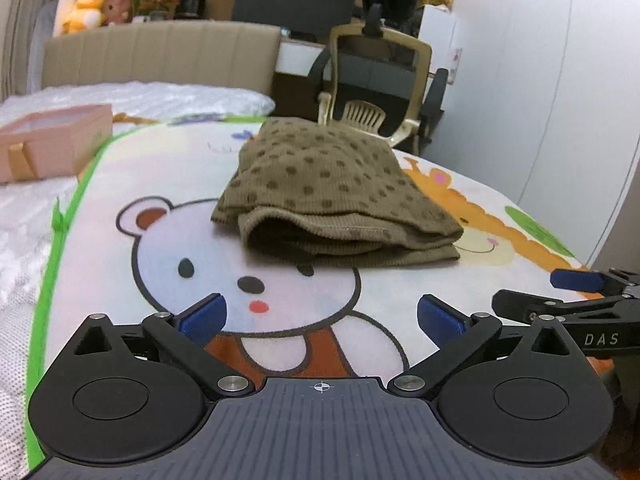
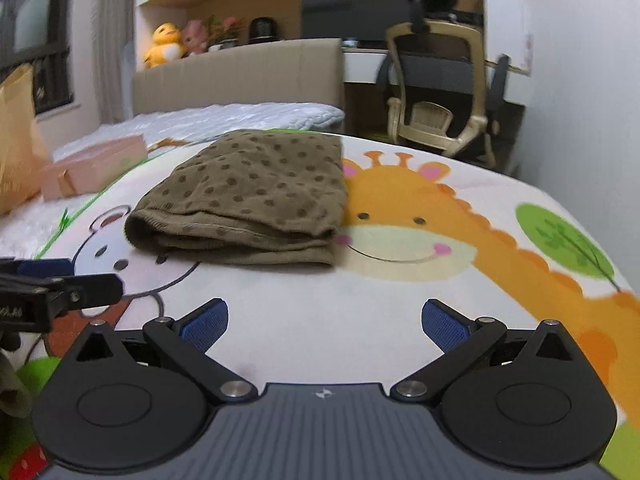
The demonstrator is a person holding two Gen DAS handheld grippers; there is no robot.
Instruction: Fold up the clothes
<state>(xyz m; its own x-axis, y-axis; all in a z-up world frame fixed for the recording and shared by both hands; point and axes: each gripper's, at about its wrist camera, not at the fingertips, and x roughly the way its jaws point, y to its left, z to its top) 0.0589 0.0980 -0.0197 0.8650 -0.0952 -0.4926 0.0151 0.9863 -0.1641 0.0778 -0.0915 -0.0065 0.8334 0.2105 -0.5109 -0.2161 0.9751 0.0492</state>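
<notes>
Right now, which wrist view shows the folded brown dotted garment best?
The right wrist view: the brown dotted garment lies whole on the cartoon blanket, with its top, stacked front edges and right side clear. The left wrist view shows it closer and lower, mostly the layered front opening, with the far end foreshortened.

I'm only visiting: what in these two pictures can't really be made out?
- Folded brown dotted garment: both views show only its top and near edge, so its type and inner layers stay hidden.
- Bear print on the blanket: partly covered by the garment and the left gripper.
- Paper bag: cut off by the right view's left edge.
- Shelf items: too blurred to name.
</notes>
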